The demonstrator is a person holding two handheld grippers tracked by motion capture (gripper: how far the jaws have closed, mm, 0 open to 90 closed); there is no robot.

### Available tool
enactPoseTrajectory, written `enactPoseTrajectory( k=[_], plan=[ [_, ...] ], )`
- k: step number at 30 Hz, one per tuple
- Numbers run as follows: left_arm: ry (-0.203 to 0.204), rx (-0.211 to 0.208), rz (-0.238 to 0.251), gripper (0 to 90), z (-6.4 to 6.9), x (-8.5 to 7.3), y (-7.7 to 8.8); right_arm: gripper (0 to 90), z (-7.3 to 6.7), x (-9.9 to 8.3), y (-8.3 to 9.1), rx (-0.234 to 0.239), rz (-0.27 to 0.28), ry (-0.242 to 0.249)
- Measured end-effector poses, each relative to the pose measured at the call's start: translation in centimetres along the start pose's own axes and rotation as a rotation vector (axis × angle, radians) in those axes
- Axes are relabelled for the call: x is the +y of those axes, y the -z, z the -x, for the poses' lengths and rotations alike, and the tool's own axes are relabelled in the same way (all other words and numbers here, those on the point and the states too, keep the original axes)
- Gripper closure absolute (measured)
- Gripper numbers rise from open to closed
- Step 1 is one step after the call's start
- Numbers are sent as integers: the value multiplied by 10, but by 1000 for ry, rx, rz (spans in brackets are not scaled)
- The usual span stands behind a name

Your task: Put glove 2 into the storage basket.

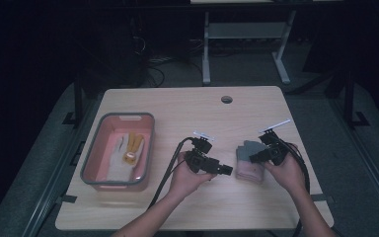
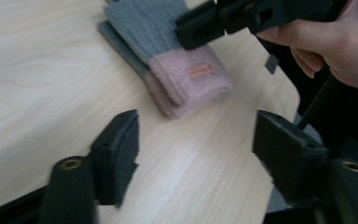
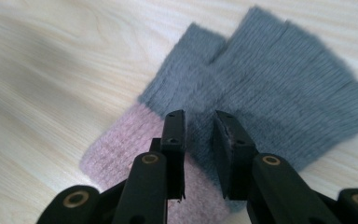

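Note:
A stacked pair of knit gloves [image 1: 249, 165], grey with pink cuffs [image 2: 186, 77], lies flat on the wooden table [image 1: 187, 108] at the right. My right gripper [image 1: 253, 157] hovers just over the gloves [image 3: 279, 88], where grey meets pink. Its jaws [image 3: 199, 133] stand a narrow gap apart with nothing pinched between them. My left gripper [image 1: 228, 171] is held low to the left of the gloves, pointing toward them. Its jaws [image 2: 196, 144] stand wide open and empty over bare wood. The right gripper [image 2: 200, 28] and its hand show beyond the gloves.
A pink tub with a grey rim [image 1: 151, 143] sits at the table's left and holds a white glove with yellow patches [image 1: 128, 148]. A cable hole [image 1: 226, 99] lies near the far edge. Black cables trail toward the near edge.

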State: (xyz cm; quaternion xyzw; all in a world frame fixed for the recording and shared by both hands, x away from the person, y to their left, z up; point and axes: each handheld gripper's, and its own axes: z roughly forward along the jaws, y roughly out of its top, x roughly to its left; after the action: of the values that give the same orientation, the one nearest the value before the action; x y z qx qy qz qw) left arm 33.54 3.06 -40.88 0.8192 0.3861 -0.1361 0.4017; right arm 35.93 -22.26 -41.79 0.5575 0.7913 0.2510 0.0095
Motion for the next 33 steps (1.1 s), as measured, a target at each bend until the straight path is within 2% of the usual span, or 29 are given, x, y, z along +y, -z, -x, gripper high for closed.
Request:
enactPoseTrajectory(
  k=[2,6,13,18,22,24,26,29,31,33],
  plan=[
    [6,13,-1,330,1,2,-4,704,3,-1,6,14,27,-6],
    [17,14,-1,330,2,7,-13,635,10,-7,14,25,49,-31],
    [64,23,4,339,-1,15,-26,540,23,-22,16,66,82,-88],
    [90,22,9,347,-2,20,-38,506,30,-28,17,75,111,-110],
    [106,29,-2,355,-3,22,-50,479,35,-33,16,103,122,-150],
    [115,30,-9,357,-5,22,-57,468,38,-35,14,107,126,-153],
    [157,2,-17,362,-12,22,-63,457,41,-37,12,111,133,-158],
    [176,-3,-19,370,-14,22,-70,453,46,-40,9,141,137,-202],
    [171,5,-24,384,-15,22,-72,455,47,-41,6,136,150,-199],
    [178,8,-28,386,-16,22,-74,458,47,-42,5,142,156,-217]
  ],
)
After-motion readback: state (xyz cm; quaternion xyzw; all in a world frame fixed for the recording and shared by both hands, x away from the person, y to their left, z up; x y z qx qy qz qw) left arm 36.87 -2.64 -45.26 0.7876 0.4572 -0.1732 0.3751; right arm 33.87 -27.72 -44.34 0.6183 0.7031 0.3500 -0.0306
